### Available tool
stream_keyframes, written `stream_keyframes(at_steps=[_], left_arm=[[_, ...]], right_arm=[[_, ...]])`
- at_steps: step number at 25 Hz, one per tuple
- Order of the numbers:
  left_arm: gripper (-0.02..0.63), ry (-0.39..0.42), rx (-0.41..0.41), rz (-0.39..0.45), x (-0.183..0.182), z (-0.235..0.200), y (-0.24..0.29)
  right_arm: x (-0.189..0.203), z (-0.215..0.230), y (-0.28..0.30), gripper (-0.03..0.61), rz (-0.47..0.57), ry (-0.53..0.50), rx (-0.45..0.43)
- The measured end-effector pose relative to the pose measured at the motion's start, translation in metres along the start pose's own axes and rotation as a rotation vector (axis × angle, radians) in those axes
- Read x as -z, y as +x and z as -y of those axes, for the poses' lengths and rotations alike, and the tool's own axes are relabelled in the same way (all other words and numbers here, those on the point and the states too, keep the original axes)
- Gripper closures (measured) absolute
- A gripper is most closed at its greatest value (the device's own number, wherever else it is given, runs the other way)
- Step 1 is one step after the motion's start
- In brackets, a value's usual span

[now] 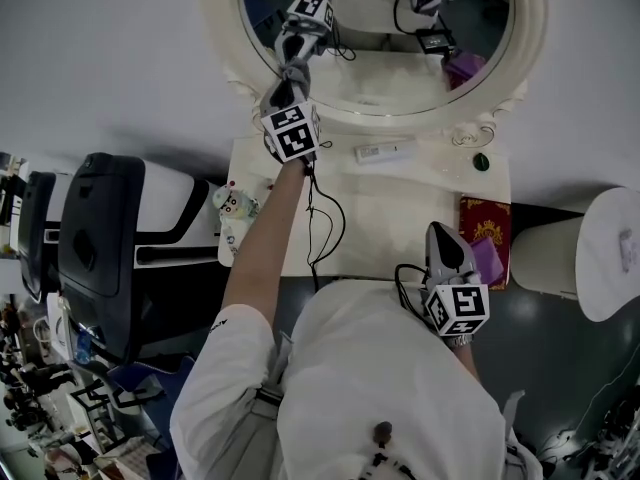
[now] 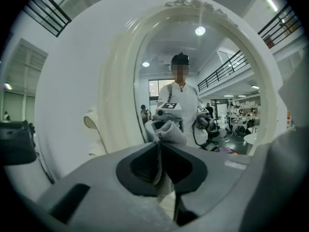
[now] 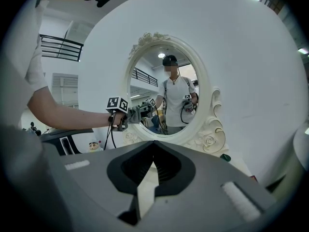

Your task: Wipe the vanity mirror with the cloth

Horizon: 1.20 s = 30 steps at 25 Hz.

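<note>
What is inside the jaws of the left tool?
A grey cloth, pinched by the left tool, its bunched end near the vanity mirror. The pinched part itself is hidden.

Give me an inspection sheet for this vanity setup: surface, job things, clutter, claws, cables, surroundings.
Surface: white vanity top, no spills seen.
Job's things: oval vanity mirror in an ornate white frame; grey cloth held at the lower left of its glass.
Clutter: white remote-like bar, small dark green item, red patterned item, cartoon figurine.
Claws: left claw shut on the cloth; right claw shut, empty, low by the table's front edge.
Cables: black cable runs from the left claw across the top.
Surroundings: black bulky unit at left, white cylindrical stool or bin at right.
</note>
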<state>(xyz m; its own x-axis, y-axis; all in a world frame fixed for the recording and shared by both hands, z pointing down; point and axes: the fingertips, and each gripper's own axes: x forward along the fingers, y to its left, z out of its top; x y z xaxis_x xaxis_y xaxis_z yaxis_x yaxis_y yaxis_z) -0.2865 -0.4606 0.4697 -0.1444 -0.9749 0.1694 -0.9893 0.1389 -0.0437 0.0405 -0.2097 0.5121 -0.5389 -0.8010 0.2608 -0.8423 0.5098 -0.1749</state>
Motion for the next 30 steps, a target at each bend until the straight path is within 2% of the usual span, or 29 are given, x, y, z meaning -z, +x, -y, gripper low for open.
stream_keyframes(at_steps=[4,9,15,18,23,30], left_arm=[[0.591,0.024,0.014,0.0,0.001,-0.001,0.0],[0.591,-0.001,-0.005,0.014,0.001,0.001,-0.002],[0.591,0.0,0.04,0.017,0.01,0.022,-0.018],[0.591,0.028,0.088,0.041,0.011,0.05,-0.03],[0.591,0.093,0.197,0.079,0.014,0.119,-0.05],[0.591,0.111,0.32,0.083,0.024,0.208,-0.056]], right_arm=[[0.001,-0.003,0.002,0.571,-0.002,-0.002,-0.002],[0.0,-0.002,-0.002,0.571,0.002,-0.008,0.004],[0.0,0.013,-0.01,0.571,-0.002,-0.001,0.031],[-0.002,0.019,-0.015,0.571,-0.002,-0.014,0.031],[-0.005,0.032,-0.022,0.571,0.004,-0.039,0.02],[-0.006,0.063,-0.038,0.571,0.006,-0.063,0.038]])
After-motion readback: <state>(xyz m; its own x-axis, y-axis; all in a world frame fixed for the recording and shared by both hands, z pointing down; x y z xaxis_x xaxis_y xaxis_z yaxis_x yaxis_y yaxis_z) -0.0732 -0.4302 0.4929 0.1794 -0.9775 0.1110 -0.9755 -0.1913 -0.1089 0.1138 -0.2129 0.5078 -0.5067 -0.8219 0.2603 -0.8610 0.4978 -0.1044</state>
